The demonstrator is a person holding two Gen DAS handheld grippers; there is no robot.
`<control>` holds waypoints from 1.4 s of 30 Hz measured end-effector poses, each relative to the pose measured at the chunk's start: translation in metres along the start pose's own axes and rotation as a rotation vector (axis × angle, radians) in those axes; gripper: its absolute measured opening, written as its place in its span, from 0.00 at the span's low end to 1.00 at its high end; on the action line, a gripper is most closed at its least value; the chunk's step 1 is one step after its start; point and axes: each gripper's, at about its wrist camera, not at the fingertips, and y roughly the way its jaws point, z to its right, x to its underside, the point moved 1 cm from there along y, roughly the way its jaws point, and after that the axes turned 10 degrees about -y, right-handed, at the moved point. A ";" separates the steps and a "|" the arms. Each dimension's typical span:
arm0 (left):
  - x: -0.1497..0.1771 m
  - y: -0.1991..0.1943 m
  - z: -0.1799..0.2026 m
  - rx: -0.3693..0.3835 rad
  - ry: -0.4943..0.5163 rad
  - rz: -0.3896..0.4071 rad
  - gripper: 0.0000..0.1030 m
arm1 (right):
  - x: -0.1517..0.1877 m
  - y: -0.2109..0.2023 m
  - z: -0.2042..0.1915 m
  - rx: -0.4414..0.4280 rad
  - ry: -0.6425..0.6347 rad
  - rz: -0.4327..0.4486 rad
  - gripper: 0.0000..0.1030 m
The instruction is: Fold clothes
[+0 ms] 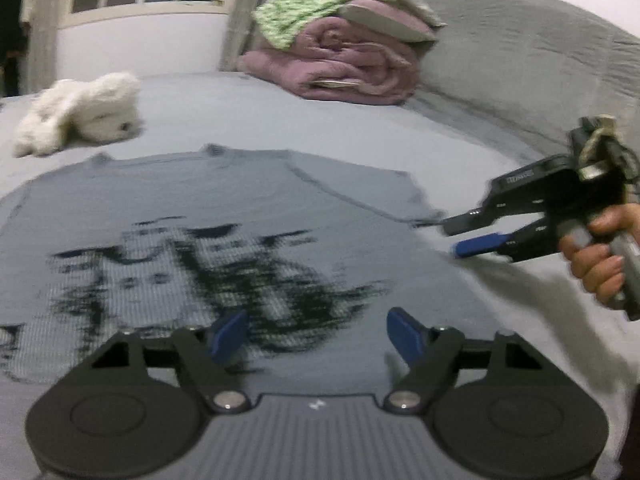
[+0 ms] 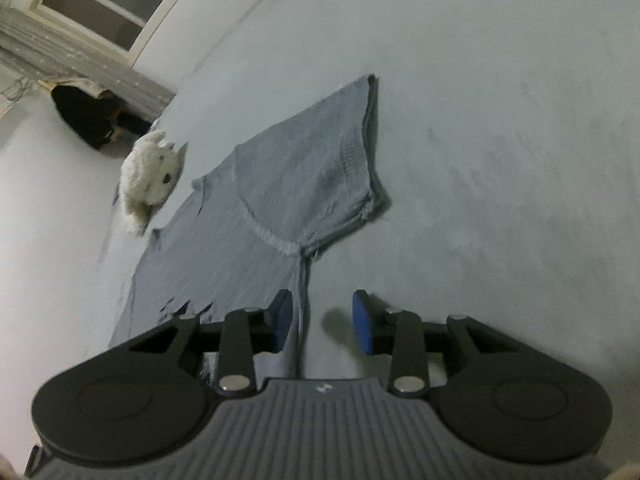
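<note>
Shirt: the grey T-shirt (image 1: 208, 240) lies flat, print up, on the bed (image 1: 248, 108), collar toward the far side; its right sleeve (image 2: 320, 168) is spread out to the side.
Stage: as I judge it, the first fold is not yet made; I am lining up on the right edge.
Risk, right side: the side seam (image 2: 303, 280) runs up just inside my left pad. If I close here I may nip only the top layer, or bed sheet with it, and the fold would drag crooked.
Risk, left side: nothing pins the body of the shirt, so a pull from the right could slide the whole garment toward the stuffed toy (image 1: 80, 112).
Risk, view: both pictures are blurred, so my aim on the seam is unsure.
Left hand-held gripper (image 1: 318, 338): jaws wide apart over the printed front, holding nothing.
Right hand-held gripper (image 2: 322, 320): jaws partly apart, empty; the shirt's edge lies below the gap, and I cannot tell whether a pad touches it.
</note>
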 end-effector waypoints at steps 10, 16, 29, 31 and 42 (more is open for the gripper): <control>0.005 0.039 0.087 0.021 0.026 -0.101 0.51 | 0.008 -0.020 0.004 -0.065 -0.078 -0.054 0.39; 0.003 0.068 0.116 -0.057 0.013 -0.114 0.38 | 0.004 -0.027 0.015 -0.146 -0.017 -0.051 0.39; 0.008 0.075 0.062 0.182 -0.471 -0.104 0.04 | 0.003 -0.029 0.028 -0.206 0.030 -0.062 0.40; 0.012 0.078 0.059 0.164 -0.487 -0.130 0.05 | 0.002 -0.029 0.029 -0.209 0.039 -0.062 0.40; 0.020 0.067 0.075 0.144 -0.320 -0.147 0.07 | 0.002 -0.015 0.012 -0.207 -0.005 -0.075 0.40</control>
